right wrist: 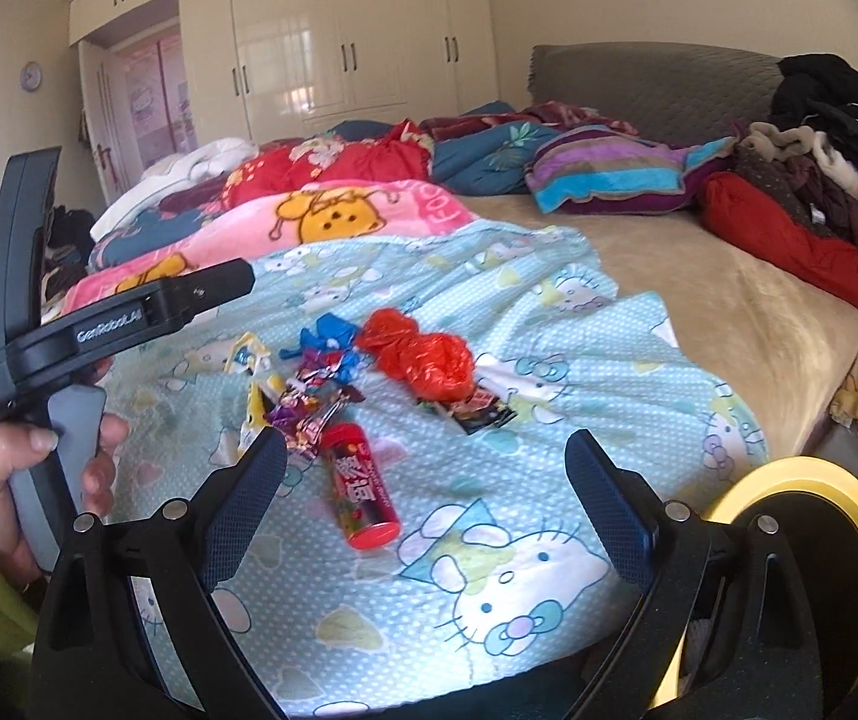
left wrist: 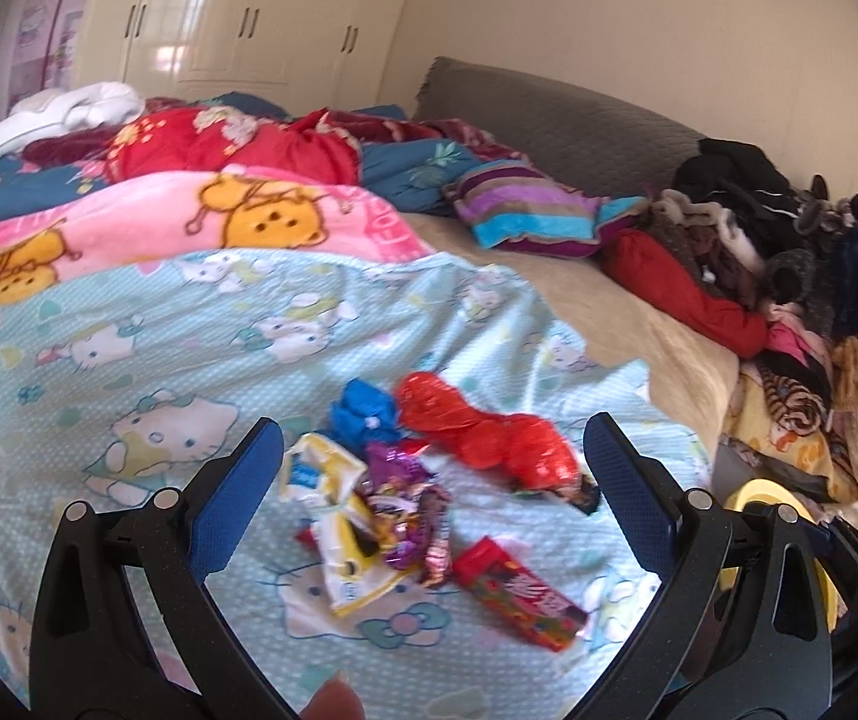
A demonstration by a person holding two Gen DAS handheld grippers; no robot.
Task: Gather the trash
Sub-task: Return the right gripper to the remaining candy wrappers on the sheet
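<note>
Blue-padded jaws of the left gripper [left wrist: 432, 450] and right gripper [right wrist: 426, 468] stood wide apart, holding nothing, above the bed [right wrist: 699, 294]. Trash lay clustered on the light-blue cartoon blanket [right wrist: 489, 570]: red candy tube [right wrist: 363, 489], crumpled red plastic bag [right wrist: 423, 357], blue wrapper [left wrist: 366, 411], purple foil wrappers [left wrist: 405, 504].

Both wrist views look forward between open fingers, low and near over the bed, sharing the wrapper pile [left wrist: 405, 492] ahead.

home bedroom, bed [right wrist: 699, 300], wardrobe [right wrist: 339, 42], quilts [left wrist: 159, 330]
</note>
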